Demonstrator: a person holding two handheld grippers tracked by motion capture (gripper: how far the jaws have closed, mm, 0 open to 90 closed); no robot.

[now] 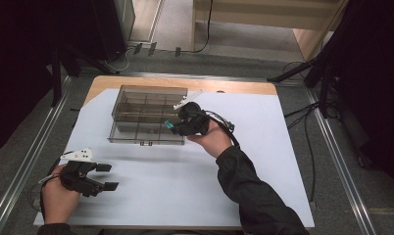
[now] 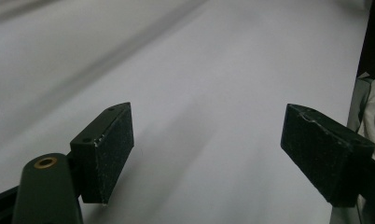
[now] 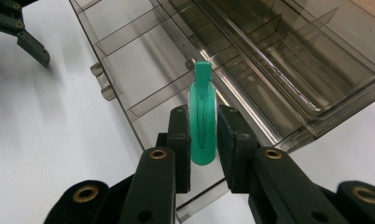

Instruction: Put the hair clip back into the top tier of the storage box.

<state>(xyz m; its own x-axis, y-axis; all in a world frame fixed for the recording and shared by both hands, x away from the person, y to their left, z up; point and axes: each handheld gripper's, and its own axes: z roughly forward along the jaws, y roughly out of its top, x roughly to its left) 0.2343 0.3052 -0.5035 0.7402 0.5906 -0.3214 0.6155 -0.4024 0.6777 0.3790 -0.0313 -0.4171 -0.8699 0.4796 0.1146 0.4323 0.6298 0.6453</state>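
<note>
Item: green clip (image 3: 203, 122), pinched by right gripper (image 3: 203, 135) above smoky compartment box (image 1: 147, 115) (apparently for sorting). Left gripper (image 1: 107, 176): spread, idle, empty.

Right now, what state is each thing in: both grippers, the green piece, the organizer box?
Right gripper: shut on the green clip.
Green clip: clamped upright between the jaws, above the box.
Left gripper: open, nothing between the jaws, over the white sheet.
Compartment box: lid open, visible compartments look empty.

Wooden table (image 1: 244, 87), white sheet (image 1: 185, 186) covering it, smoky compartment box (image 1: 148, 115), seemingly empty
</note>
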